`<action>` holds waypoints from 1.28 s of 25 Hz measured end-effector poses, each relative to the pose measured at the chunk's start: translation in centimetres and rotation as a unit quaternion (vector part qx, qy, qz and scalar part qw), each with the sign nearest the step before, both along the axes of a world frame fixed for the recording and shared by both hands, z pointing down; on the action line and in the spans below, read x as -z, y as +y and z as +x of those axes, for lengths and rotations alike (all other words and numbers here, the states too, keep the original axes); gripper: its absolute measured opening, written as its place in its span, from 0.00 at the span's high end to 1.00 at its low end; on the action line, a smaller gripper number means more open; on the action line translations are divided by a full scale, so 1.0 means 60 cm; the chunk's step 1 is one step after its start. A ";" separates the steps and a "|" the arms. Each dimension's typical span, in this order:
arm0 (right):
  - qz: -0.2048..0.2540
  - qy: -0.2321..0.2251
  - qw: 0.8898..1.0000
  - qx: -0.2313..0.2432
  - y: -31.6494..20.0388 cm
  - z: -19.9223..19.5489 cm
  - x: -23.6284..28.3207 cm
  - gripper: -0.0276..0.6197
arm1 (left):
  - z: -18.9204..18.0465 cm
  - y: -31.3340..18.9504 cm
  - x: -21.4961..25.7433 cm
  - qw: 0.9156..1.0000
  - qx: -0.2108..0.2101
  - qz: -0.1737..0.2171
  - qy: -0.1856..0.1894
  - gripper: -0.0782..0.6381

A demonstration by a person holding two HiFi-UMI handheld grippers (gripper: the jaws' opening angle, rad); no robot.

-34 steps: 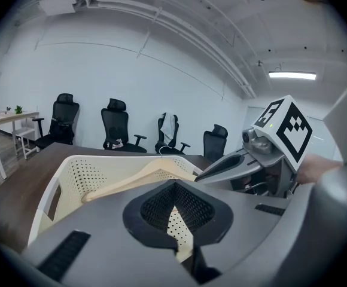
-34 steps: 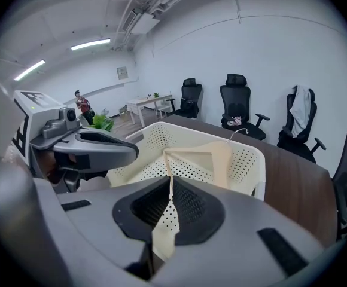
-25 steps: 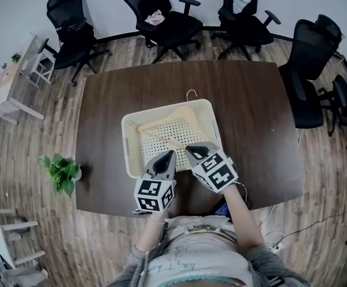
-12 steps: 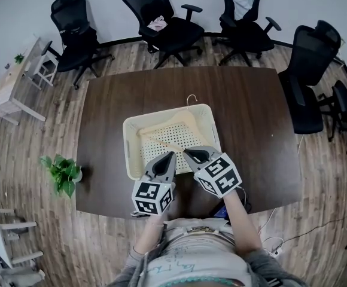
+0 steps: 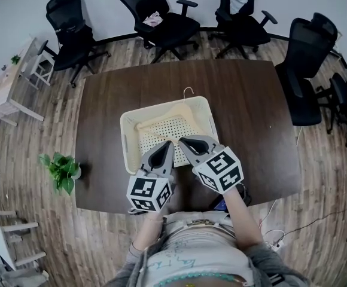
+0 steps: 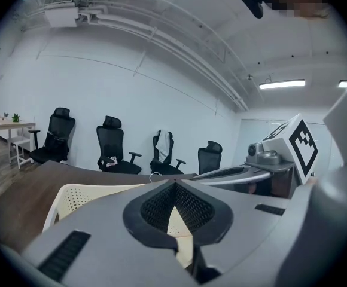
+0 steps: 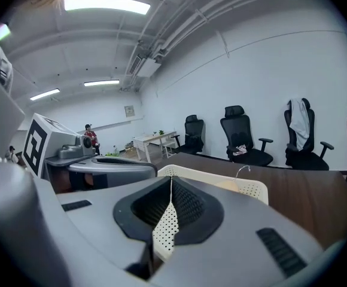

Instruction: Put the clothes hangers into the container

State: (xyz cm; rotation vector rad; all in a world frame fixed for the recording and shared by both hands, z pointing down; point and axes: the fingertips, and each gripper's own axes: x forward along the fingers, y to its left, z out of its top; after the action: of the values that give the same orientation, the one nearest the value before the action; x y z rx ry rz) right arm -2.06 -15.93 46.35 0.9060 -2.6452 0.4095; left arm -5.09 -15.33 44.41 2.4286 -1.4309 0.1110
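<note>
Item: cream perforated container (image 5: 124,145), standing on the dark wooden table (image 5: 251,112), nearer your edge than the far one, with its long sides running left to right. Contents: one pale wooden clothes hanger (image 5: 152,122), lying slantwise along the far part of the floor, its metal hook rising over the far rim and out above the table. A thin pale bar crosses the floor closer to you; whether it is a second hanger you cannot tell. Your left gripper (image 5: 169,143) is held over the near rim, jaws pressed together with nothing between them; through the gap behind its tips you see only the container's floor. Your right gripper (image 5: 183,141) sits just beside it, tips likewise together and carrying nothing, pointing in over the same near rim. The two grippers are close but apart, the marker cubes toward your body. Room to move: broad bare wood shows to the left, to the right and beyond the container; the strip between its near rim and the table's near edge is narrow and lies under your hands. Surroundings: black office chairs (image 5: 167,17) stand along the far side of the table and more down the right side, a potted plant (image 5: 60,171) stands on the floor off the near left corner, and a white desk (image 5: 6,94) stands further left.
</note>
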 end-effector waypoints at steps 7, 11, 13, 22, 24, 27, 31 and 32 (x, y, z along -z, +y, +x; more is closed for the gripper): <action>0.026 -0.008 1.000 -0.003 0.002 -0.001 0.041 0.92 | -0.007 -0.004 0.035 1.000 0.001 0.023 0.010 0.88; 0.044 -0.004 0.999 0.001 0.004 -0.007 0.063 0.92 | -0.008 -0.005 0.052 0.999 0.000 0.033 0.013 0.88; 0.051 -0.008 0.999 0.001 0.004 -0.009 0.075 0.92 | -0.007 -0.006 0.060 0.999 -0.001 0.037 0.014 0.88; 0.096 -0.015 0.995 -0.010 0.002 -0.011 0.107 0.92 | -0.009 -0.009 0.084 0.998 0.002 0.057 0.007 0.88; 0.105 -0.016 0.994 -0.022 0.001 -0.005 0.113 0.92 | -0.009 -0.007 0.088 0.998 -0.001 0.061 0.006 0.88; 0.121 -0.025 0.991 -0.043 -0.002 0.005 0.126 0.92 | -0.008 -0.005 0.097 0.998 -0.001 0.067 0.012 0.88; 0.150 -0.038 0.986 -0.055 -0.001 0.005 0.140 0.92 | -0.010 -0.005 0.105 0.997 0.003 0.075 0.015 0.88; 0.157 -0.042 0.985 -0.055 0.000 0.003 0.144 0.92 | -0.010 -0.005 0.107 0.997 0.004 0.078 0.015 0.88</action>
State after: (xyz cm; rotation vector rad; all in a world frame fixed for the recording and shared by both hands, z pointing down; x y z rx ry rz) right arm -1.87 -15.91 37.68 1.1543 -2.7946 0.0531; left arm -5.67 -15.61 37.97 2.5370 -1.4857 -0.0411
